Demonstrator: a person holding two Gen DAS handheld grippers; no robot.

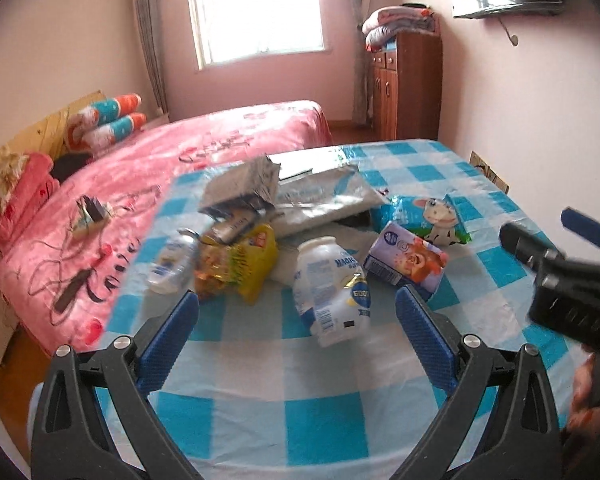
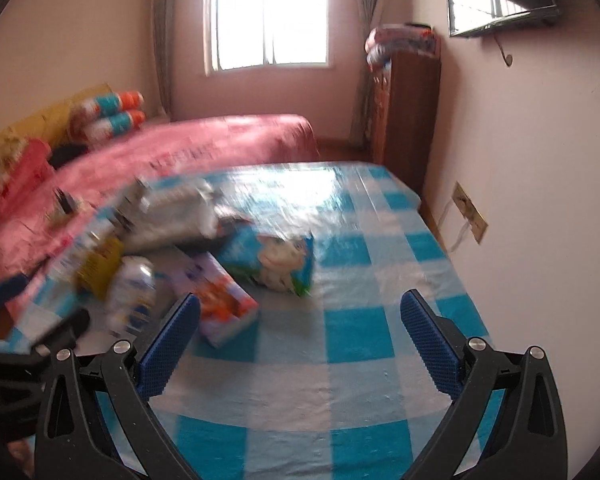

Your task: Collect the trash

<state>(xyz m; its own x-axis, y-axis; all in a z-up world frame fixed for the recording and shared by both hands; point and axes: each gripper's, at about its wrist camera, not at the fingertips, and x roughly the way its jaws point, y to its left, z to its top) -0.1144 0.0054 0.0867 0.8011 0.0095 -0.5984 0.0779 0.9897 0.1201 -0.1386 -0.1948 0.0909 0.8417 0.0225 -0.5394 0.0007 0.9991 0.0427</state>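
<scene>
A: Left wrist view?
B: The left gripper has its jaws spread wide, holding nothing; the white bottle lies between its fingertips on the checked table, yellow wrapper left of the bottle, purple carton right.
A: Right wrist view?
B: Blurred. The right gripper is apart too, empty; the carton sits by its left finger, the bottle left of that.
</scene>
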